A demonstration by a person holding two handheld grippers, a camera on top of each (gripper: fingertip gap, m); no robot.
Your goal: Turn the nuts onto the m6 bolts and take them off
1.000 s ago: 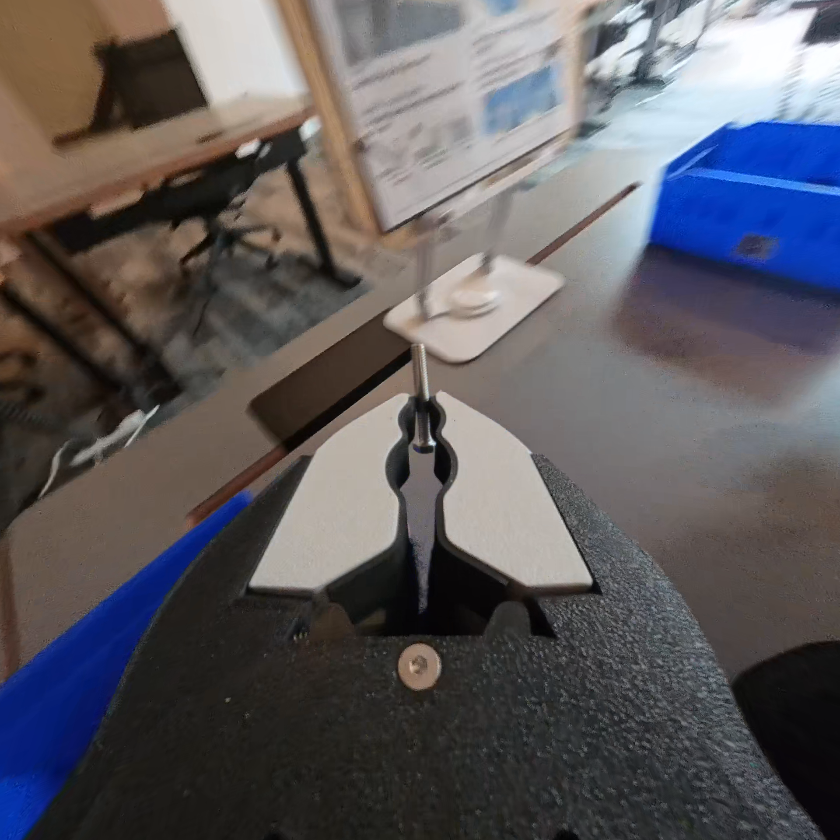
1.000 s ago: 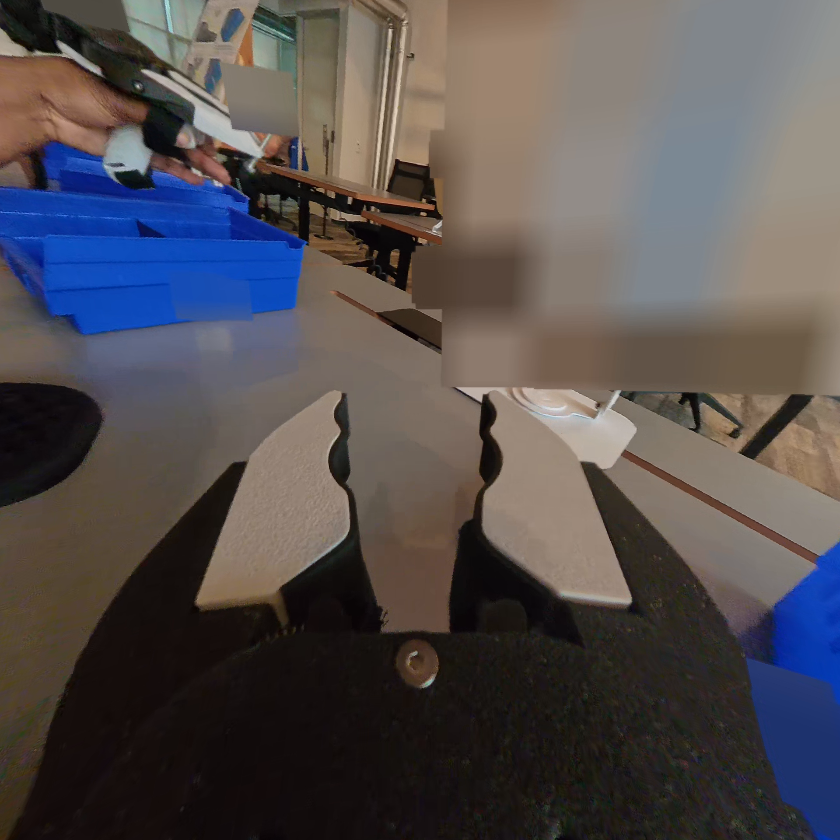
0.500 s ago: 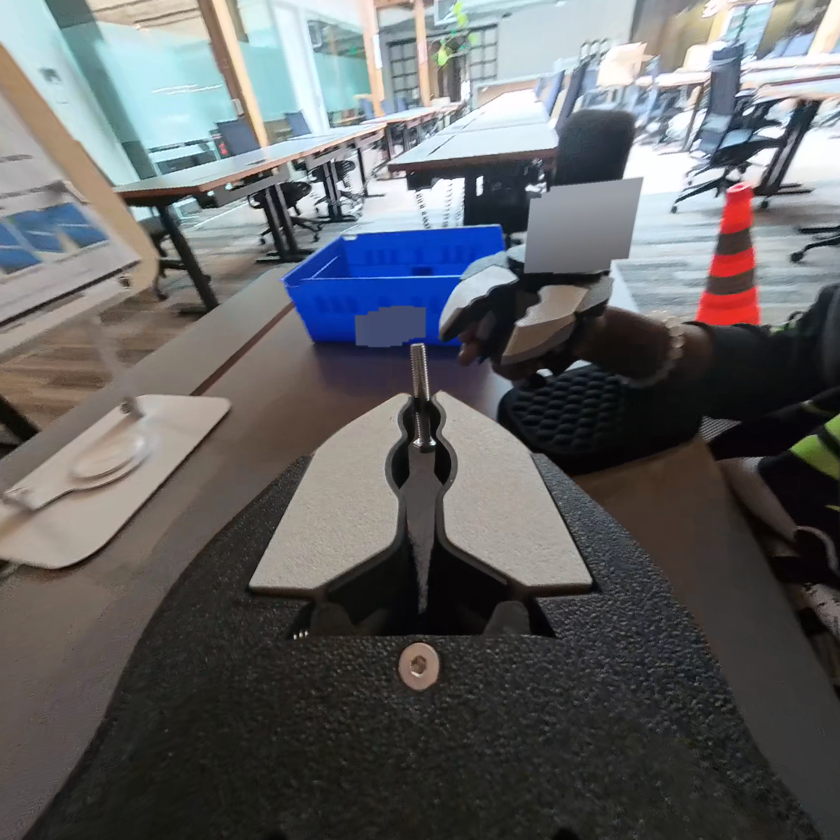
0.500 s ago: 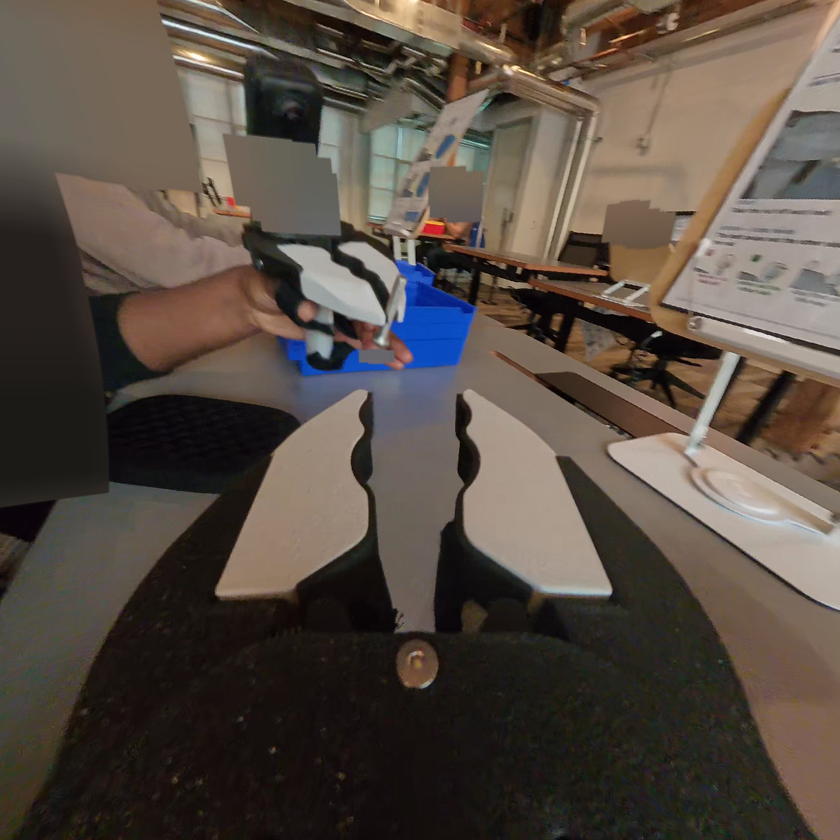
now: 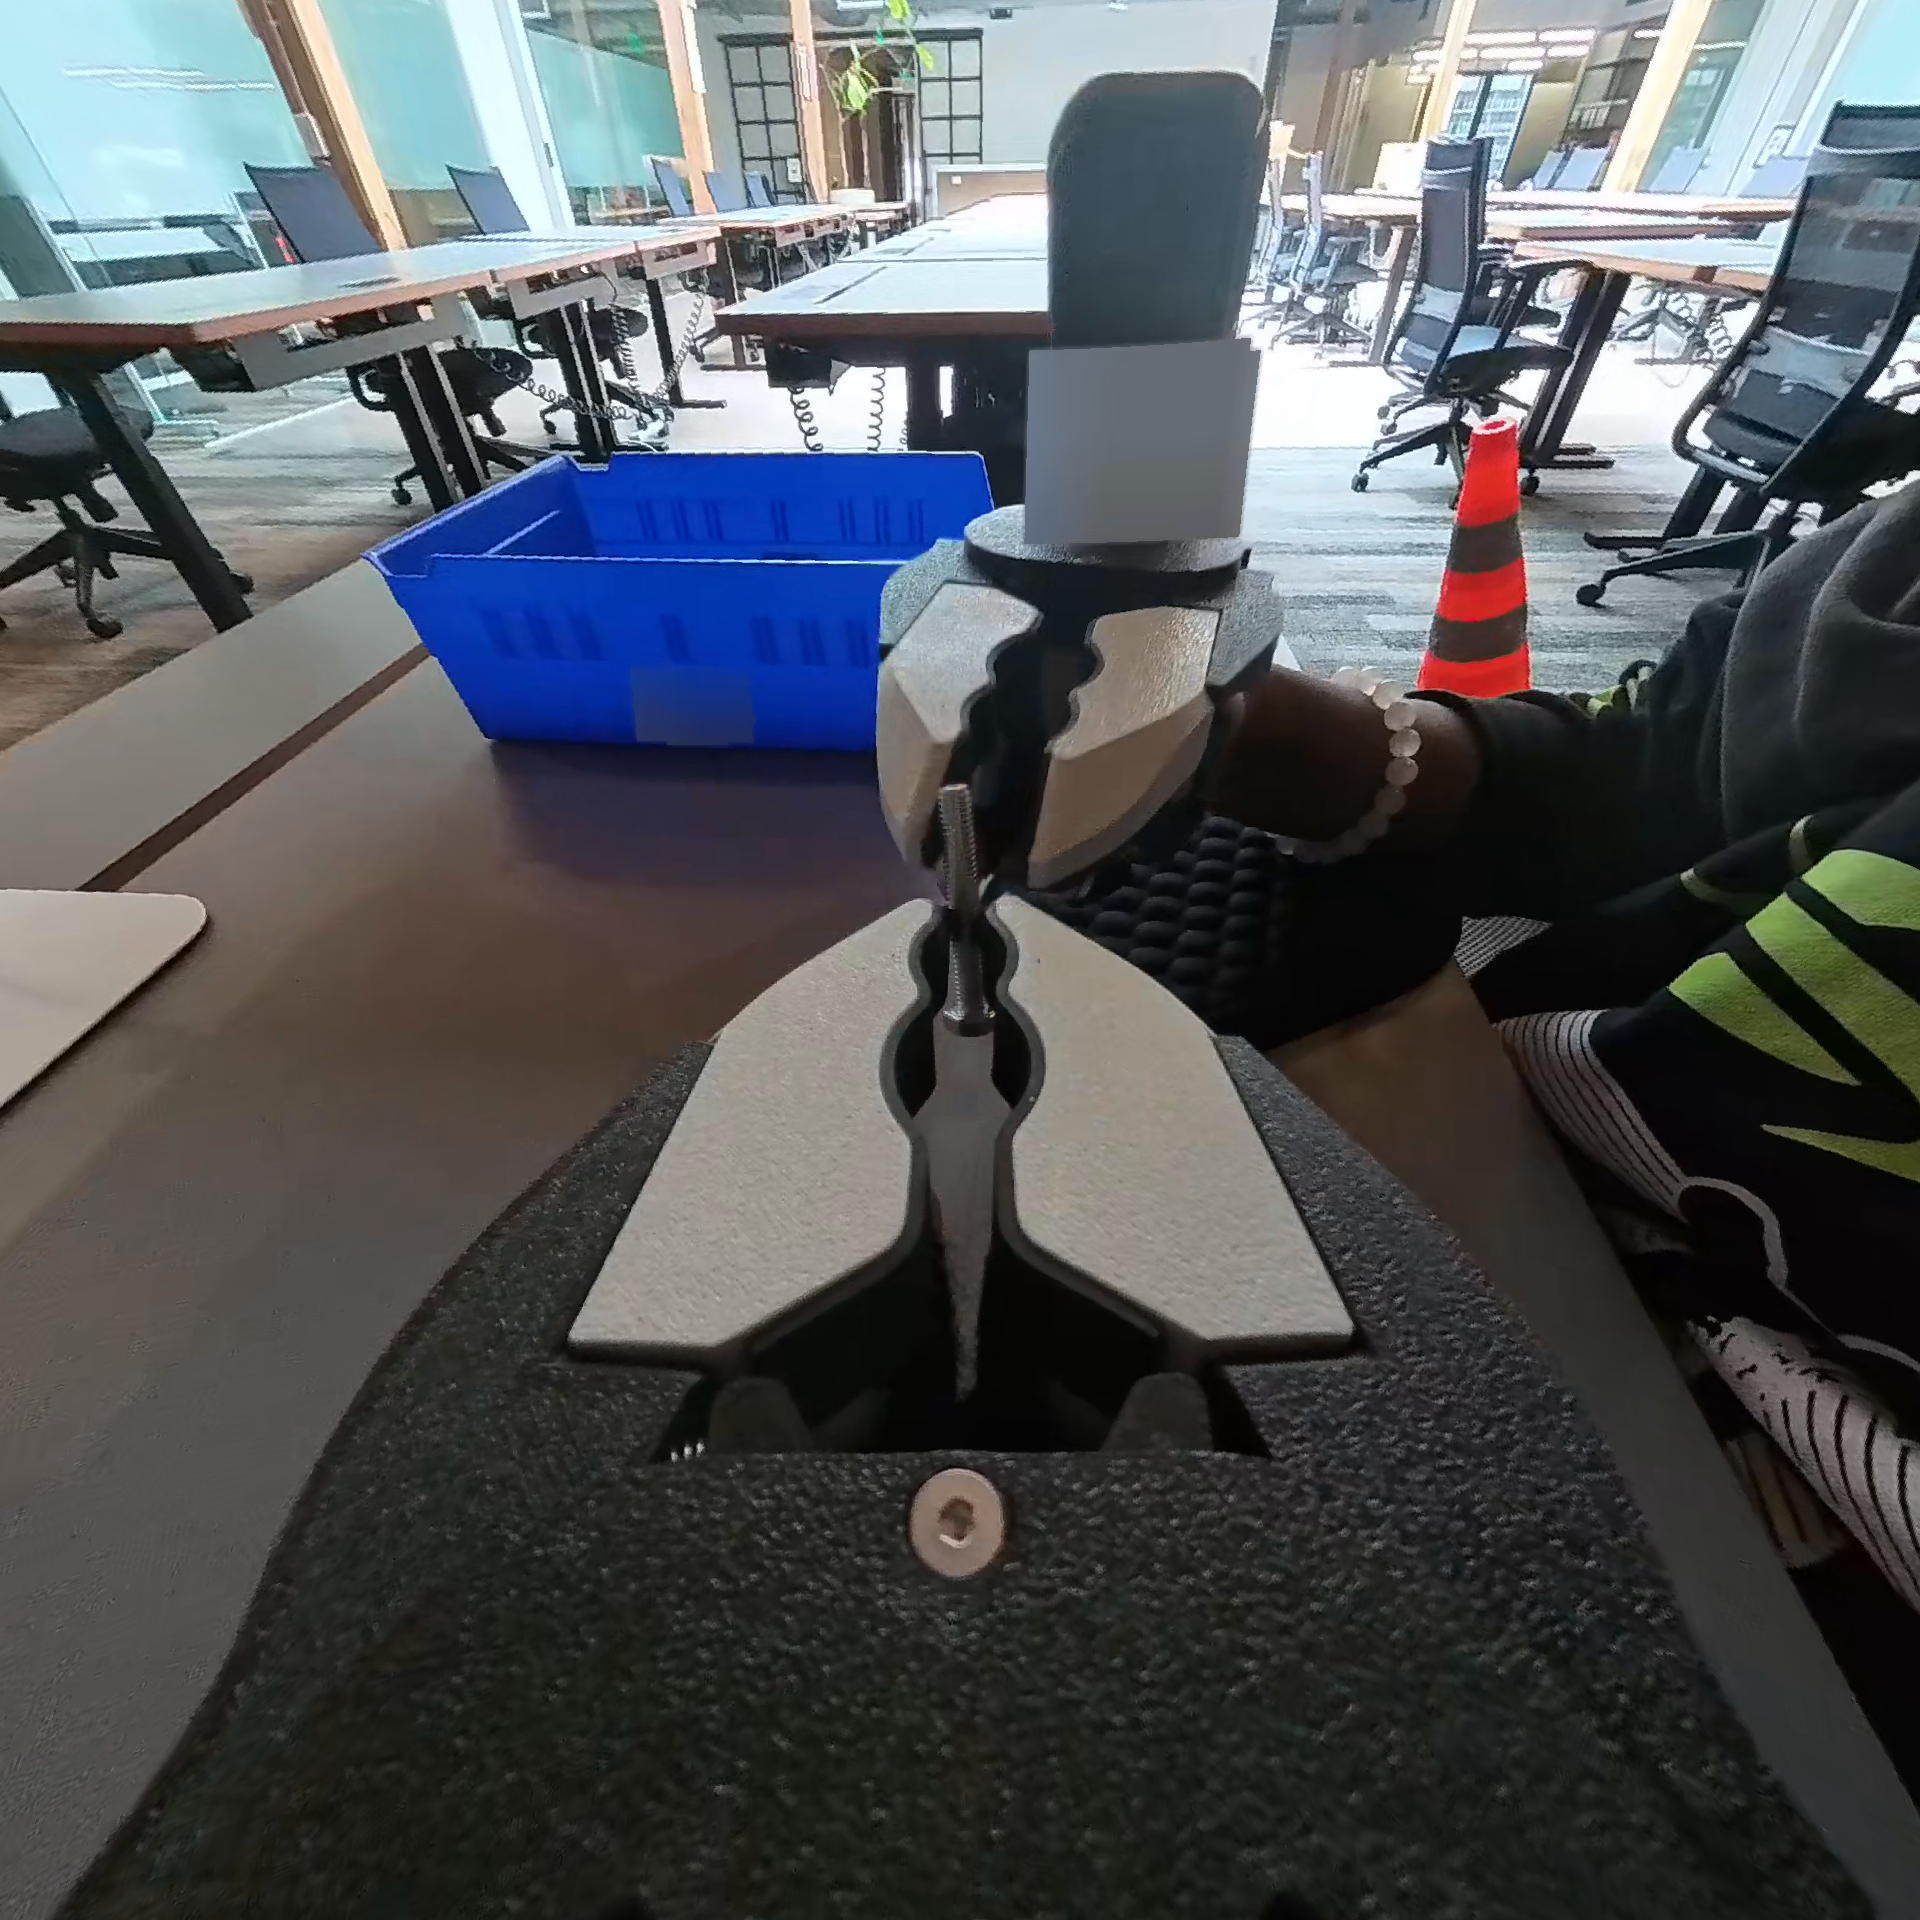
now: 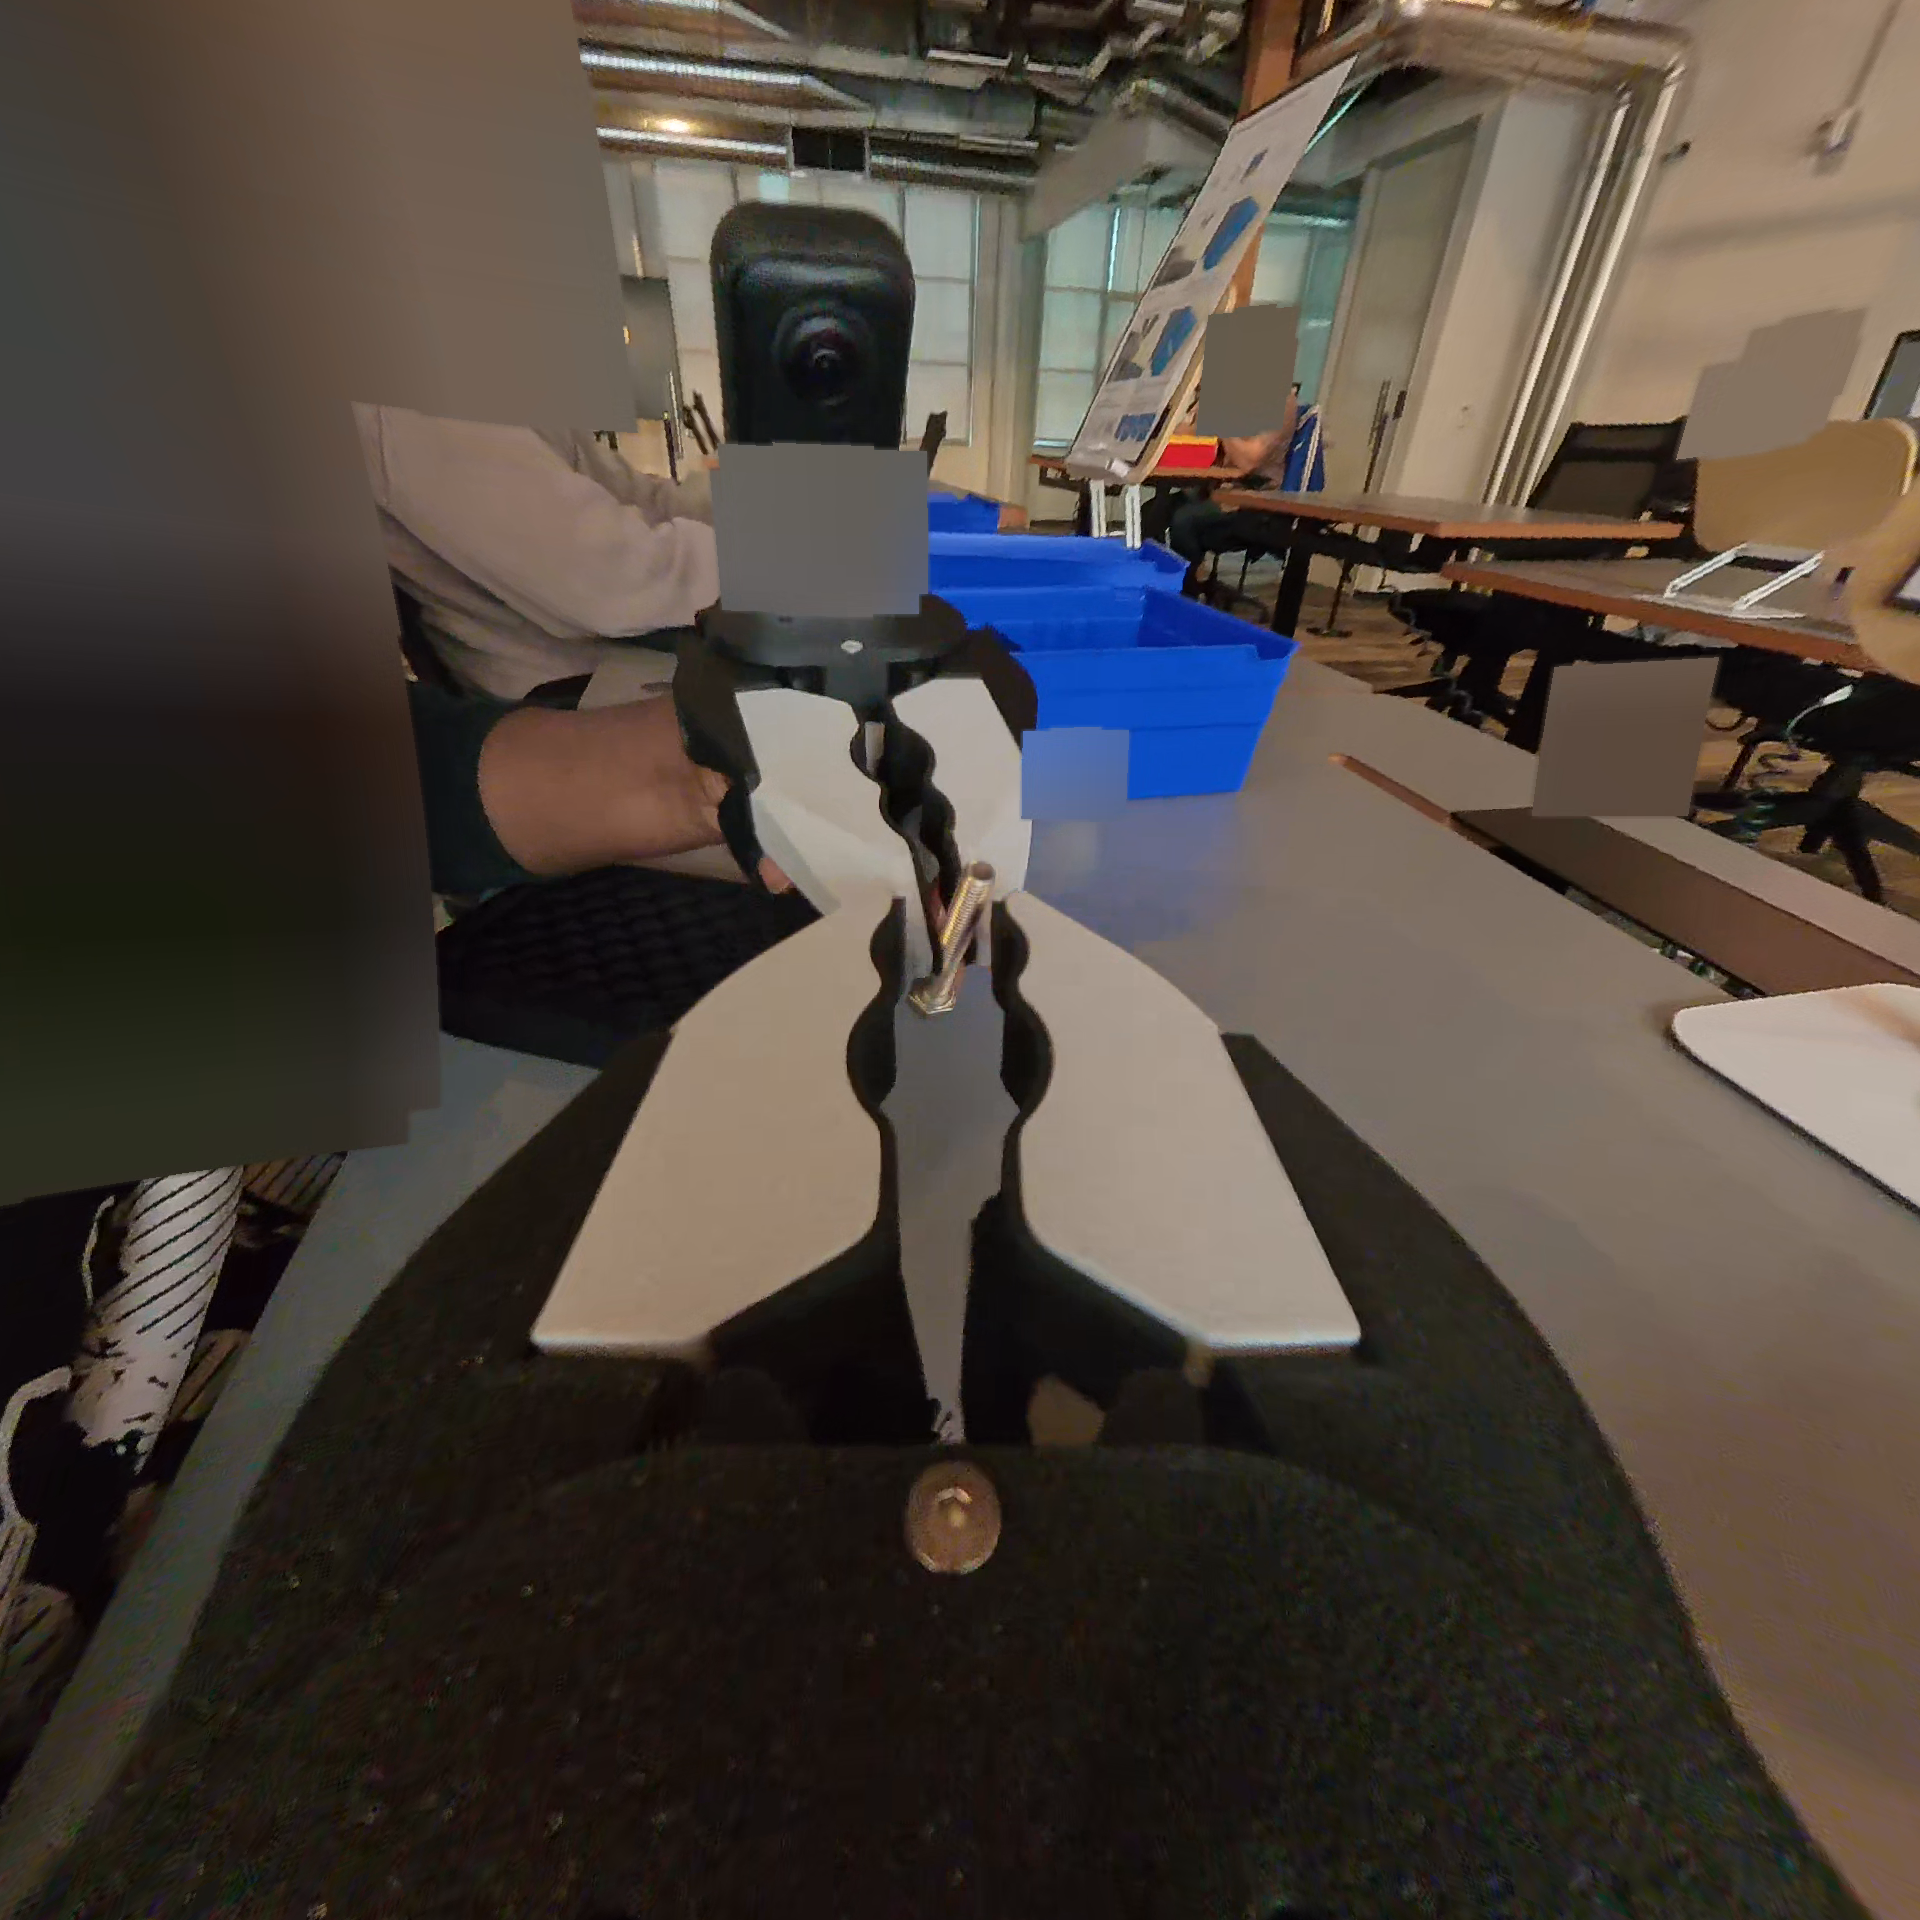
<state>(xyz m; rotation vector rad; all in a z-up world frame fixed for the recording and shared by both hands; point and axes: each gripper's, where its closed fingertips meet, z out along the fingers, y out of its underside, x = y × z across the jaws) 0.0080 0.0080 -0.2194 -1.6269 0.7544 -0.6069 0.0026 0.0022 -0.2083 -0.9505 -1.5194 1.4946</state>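
Observation:
My left gripper (image 5: 961, 920) is shut on a silver bolt (image 5: 958, 862). The bolt's hex head sits inside the jaws and its threaded end points forward. The right gripper (image 5: 992, 852) faces it just behind the thread tip. In the right wrist view my right gripper (image 6: 951, 914) has its jaws narrowed but apart. The bolt (image 6: 961, 930) shows between its fingertips, with a gap to each pad. The left gripper (image 6: 930, 894) holds the bolt there, tilted. I see no nut.
A blue bin (image 5: 675, 582) stands on the dark table (image 5: 364, 935) behind the grippers, and several blue bins (image 6: 1143, 675) show in the right wrist view. A black mesh pad (image 5: 1247, 935) lies under the person's right hand. A white stand base (image 6: 1818, 1081) is to the side. Only a small space, under 4 cm, lies between the two pairs of fingers.
My left gripper swung from the sign stand round to face the right gripper, the bolt still in it. My right gripper's jaws narrowed and came up to the bolt.

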